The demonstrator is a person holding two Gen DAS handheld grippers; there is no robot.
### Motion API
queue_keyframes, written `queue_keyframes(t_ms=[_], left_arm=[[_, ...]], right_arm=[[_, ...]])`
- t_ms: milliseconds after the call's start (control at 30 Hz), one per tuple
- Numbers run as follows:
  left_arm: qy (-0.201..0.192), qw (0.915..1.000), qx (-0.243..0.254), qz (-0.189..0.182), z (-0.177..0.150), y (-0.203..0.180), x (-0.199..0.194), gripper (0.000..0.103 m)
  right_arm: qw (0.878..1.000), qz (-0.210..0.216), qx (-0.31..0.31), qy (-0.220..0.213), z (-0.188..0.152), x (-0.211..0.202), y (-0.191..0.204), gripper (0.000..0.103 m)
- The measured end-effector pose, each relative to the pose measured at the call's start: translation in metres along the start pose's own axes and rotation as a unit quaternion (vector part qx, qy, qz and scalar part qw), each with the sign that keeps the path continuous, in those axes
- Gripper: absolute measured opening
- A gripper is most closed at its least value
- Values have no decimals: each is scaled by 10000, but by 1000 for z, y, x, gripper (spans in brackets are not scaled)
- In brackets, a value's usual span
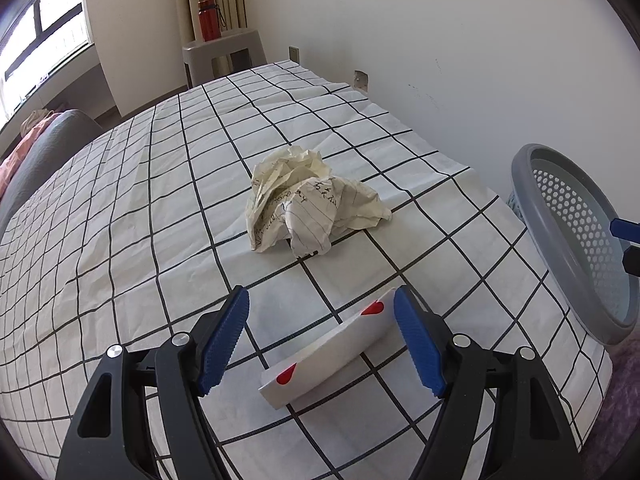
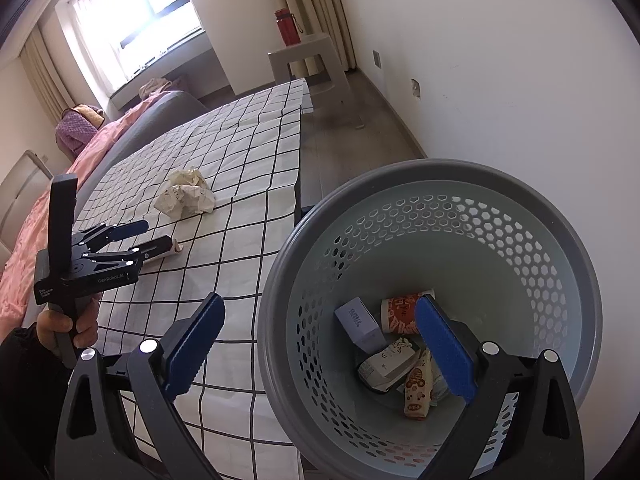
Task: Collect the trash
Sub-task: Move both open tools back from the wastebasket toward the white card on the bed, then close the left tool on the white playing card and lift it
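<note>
Two blue-padded jaws of the left gripper (image 1: 322,340) stand wide, straddling a small white box (image 1: 326,356) with red hearts on the checked tablecloth (image 1: 120,220); whether the pads touch it is unclear. One crumpled paper wad (image 1: 308,204) lies beyond, nothing between. The right gripper (image 2: 320,356), also spread wide, empties-handed, brackets the grey basket (image 2: 432,184) rim; five or so packages (image 2: 400,352) lie inside.

A small white box (image 1: 324,360) with red heart marks lies flat on the checked counter (image 1: 120,240), near its front edge. Farther back sits a crumpled ball of lined, handwritten paper (image 1: 308,204). Beside the counter, a grey perforated bin (image 2: 432,208) holds a red-printed cup (image 2: 402,312), a white box (image 2: 358,322) and cartons (image 2: 386,364).
</note>
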State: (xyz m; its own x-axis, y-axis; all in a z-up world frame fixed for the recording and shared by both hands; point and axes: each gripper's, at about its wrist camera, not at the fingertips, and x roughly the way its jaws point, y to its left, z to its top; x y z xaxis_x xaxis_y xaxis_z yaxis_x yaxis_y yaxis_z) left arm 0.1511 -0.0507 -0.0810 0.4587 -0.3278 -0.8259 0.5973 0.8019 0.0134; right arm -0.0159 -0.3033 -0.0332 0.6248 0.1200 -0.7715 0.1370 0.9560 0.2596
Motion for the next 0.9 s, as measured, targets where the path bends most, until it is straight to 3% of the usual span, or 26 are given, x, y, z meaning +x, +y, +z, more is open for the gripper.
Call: queue_keyframes(t_ms=[233,567,900], left_arm=[[16,9999,-25,-98,-6,-9,-6,72],[-8,9996,228,185,-12,-27,-10,70],[130,9989,236,378,-17,-32,-5,24]], right_arm=[[10000,27,35,-37,0,-4,-2,94],[10000,42,31,-84,0,-8,-2,94],[9999,63,45,-101,0,-9,-2,94]])
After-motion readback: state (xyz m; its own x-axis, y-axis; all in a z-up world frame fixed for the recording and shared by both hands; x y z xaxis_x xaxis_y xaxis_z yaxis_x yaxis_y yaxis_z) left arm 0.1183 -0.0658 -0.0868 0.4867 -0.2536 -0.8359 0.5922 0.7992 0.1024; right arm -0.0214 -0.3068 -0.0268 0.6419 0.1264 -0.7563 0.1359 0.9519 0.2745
